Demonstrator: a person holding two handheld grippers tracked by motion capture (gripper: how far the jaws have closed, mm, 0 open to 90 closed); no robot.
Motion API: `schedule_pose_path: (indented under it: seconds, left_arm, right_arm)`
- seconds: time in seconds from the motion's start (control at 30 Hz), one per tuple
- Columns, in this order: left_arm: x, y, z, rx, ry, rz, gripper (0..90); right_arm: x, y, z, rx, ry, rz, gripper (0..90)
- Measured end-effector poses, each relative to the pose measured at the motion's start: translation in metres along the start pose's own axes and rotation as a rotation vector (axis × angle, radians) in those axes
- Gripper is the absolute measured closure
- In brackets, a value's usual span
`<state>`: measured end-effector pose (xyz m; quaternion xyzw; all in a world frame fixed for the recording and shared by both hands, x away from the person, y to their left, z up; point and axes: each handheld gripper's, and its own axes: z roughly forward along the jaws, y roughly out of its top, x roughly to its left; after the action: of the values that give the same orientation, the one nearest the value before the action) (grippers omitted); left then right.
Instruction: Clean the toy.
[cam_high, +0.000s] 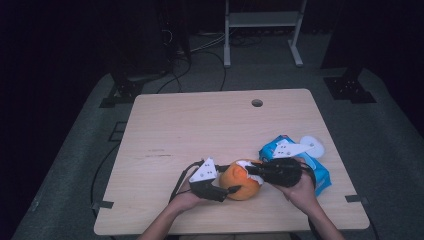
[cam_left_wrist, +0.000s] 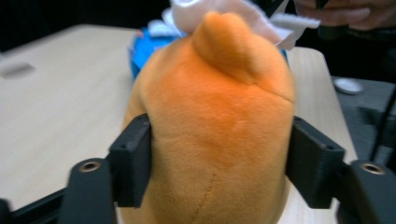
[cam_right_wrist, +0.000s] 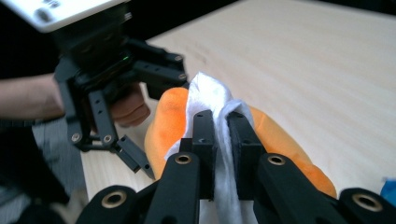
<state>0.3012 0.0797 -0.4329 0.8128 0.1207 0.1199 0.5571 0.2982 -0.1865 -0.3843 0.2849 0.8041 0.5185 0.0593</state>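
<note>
Plump, fuzzy orange plush toy (cam_left_wrist: 210, 135) sits squeezed between the left tool's (cam_left_wrist: 219, 163) part-open pads, while the right tool (cam_right_wrist: 222, 140), nearly closed, pinches a white wipe (cam_right_wrist: 210, 95) atop it.

A pale wooden bench (cam_high: 200, 125) with a round hole (cam_high: 257, 103) near its far edge stands on grey floor (cam_high: 395, 150). Beyond it, a white frame (cam_high: 262, 20) and black cables (cam_high: 200, 55) sit in a dark room.
</note>
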Motion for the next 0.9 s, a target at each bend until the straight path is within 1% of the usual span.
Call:
schedule_pose_path:
  seconds: [0.03, 0.07, 0.1, 0.13, 0.17, 0.2, 0.23, 0.27, 0.3, 0.33, 0.37, 0.4, 0.43, 0.47, 0.5, 0.53, 0.6, 0.67, 0.73, 0.77, 0.8, 0.83, 0.87, 0.9]
  left_arm:
    - [0.001, 0.004, -0.004, -0.007, 0.029, 0.016, 34.3]
    - [0.001, 0.007, -0.007, -0.012, 0.067, 0.038, 35.0]
    - [0.001, 0.009, -0.009, 0.003, 0.112, 0.079, 35.4]
    - [0.0, 0.009, -0.008, 0.028, 0.151, 0.104, 35.4]
    - [-0.001, 0.007, -0.006, 0.065, 0.175, 0.118, 35.3]
    - [-0.001, 0.003, -0.002, 0.109, 0.183, 0.119, 35.0]
    - [0.001, -0.002, 0.001, 0.136, 0.164, 0.102, 34.1]
    - [0.001, -0.005, 0.002, 0.134, 0.137, 0.07, 32.1]
    - [0.001, -0.005, 0.002, 0.139, 0.128, 0.066, 30.5]
    - [0.0, -0.003, 0.002, 0.148, 0.116, 0.076, 29.7]
    - [-0.002, -0.001, 0.002, 0.153, 0.097, 0.073, 28.6]
    - [-0.004, -0.001, 0.001, 0.159, 0.076, 0.08, 28.5]
    - [-0.006, 0.0, 0.002, 0.171, 0.057, 0.096, 28.5]
    - [-0.009, 0.001, 0.002, 0.182, 0.042, 0.111, 28.5]
    - [-0.012, 0.002, 0.002, 0.189, 0.024, 0.116, 28.5]
    - [-0.013, 0.004, 0.001, 0.193, -0.005, 0.111, 28.7]
    - [-0.014, 0.007, -0.003, 0.187, -0.076, 0.086, 30.5]
    - [-0.013, 0.008, -0.006, 0.202, -0.119, 0.083, 30.8]
    - [-0.011, 0.008, -0.009, 0.176, -0.167, 0.051, 30.7]
    - [-0.009, 0.01, -0.011, 0.157, -0.19, 0.033, 30.3]
    - [-0.007, 0.012, -0.013, 0.139, -0.199, 0.024, 29.6]
    - [-0.005, 0.014, -0.014, 0.124, -0.193, 0.018, 28.0]
    - [-0.003, 0.017, -0.015, 0.112, -0.173, 0.013, 25.4]
    - [-0.001, 0.018, -0.015, 0.106, -0.151, 0.007, 22.4]
  right_arm:
    - [0.0, 0.003, -0.001, -0.018, -0.003, 0.006, 82.2]
    - [-0.001, 0.005, -0.001, -0.035, -0.012, 0.007, 82.2]
    - [-0.002, 0.007, 0.001, -0.046, -0.015, 0.012, 82.2]
    - [-0.003, 0.007, 0.003, -0.048, -0.015, 0.016, 82.2]
    - [-0.004, 0.006, 0.008, -0.04, -0.021, 0.016, 82.2]
    - [-0.006, 0.004, 0.013, -0.021, -0.026, 0.019, 82.2]
    - [-0.009, 0.0, 0.019, 0.005, -0.029, 0.028, 82.2]
    - [-0.011, -0.004, 0.024, 0.028, -0.025, 0.038, 82.2]
    - [-0.014, -0.008, 0.027, 0.026, -0.011, 0.057, 82.2]
    - [-0.015, -0.009, 0.025, 0.023, -0.001, 0.073, 82.2]
    - [-0.016, -0.008, 0.022, 0.018, -0.006, 0.07, 82.2]
    - [-0.016, -0.006, 0.018, 0.007, -0.014, 0.065, 82.2]
    - [-0.015, -0.005, 0.014, -0.007, -0.016, 0.065, 82.1]
    - [-0.015, -0.003, 0.012, -0.01, -0.014, 0.064, 82.0]
    - [-0.014, -0.003, 0.012, -0.008, -0.017, 0.06, 81.9]
    - [-0.013, -0.003, 0.012, -0.004, -0.021, 0.06, 81.9]
    - [-0.014, -0.007, 0.016, 0.025, -0.022, 0.055, 81.9]
    - [-0.015, -0.013, 0.019, 0.055, -0.011, 0.059, 81.7]
    - [-0.013, -0.017, 0.019, 0.074, 0.011, 0.059, 81.7]
    - [-0.012, -0.018, 0.018, 0.085, 0.016, 0.05, 81.7]
    - [-0.01, -0.019, 0.017, 0.093, 0.015, 0.043, 81.7]
    - [-0.009, -0.021, 0.016, 0.097, 0.016, 0.038, 81.7]
    - [-0.008, -0.024, 0.015, 0.105, 0.02, 0.039, 81.7]
    - [-0.007, -0.026, 0.014, 0.106, 0.033, 0.042, 81.7]
